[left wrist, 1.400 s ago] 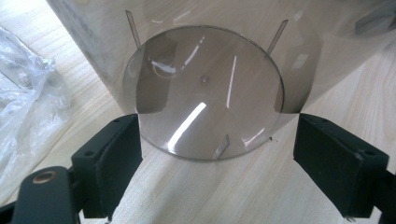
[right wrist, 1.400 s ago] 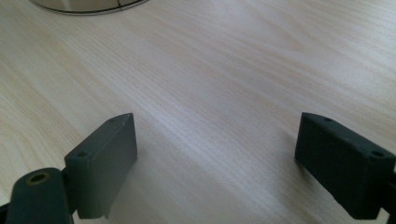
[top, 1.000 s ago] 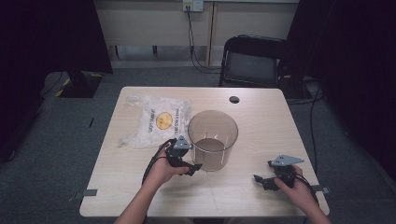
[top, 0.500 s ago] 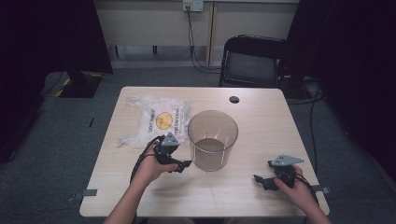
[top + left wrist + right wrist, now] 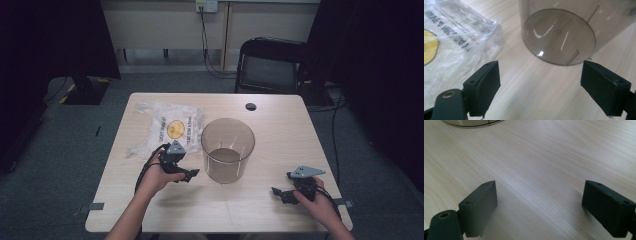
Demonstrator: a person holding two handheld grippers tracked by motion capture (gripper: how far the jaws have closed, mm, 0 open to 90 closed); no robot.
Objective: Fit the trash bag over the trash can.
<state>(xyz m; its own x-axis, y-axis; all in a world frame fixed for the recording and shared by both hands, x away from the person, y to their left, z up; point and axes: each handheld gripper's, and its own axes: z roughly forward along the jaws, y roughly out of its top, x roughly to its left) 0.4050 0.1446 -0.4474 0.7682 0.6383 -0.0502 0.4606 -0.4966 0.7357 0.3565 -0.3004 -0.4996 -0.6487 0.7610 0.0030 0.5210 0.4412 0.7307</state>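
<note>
Desk [image 5: 280, 210]: you have pale wood grain, bare along the near edge.
Grommet hole [image 5: 250, 106]: you'll find it dark and round, close to the desk's far edge.
Chair [image 5: 267, 65]: black, beyond the far edge.
Wall socket [image 5: 206, 5]: cables hang from it to the floor.

Light falls from above onto the pale wooden table [image 5: 270, 210], which stands bright against a dim room whose sides sink into near black. The high view is soft and slightly grainy. White glints streak the base of the smoky clear plastic bucket [image 5: 559, 37] (small, sharp reflections), and the plastic bag [image 5: 451, 45] shines with glare. Close up, the dark gripper pads blur, casting soft shadows on the wood.
</note>
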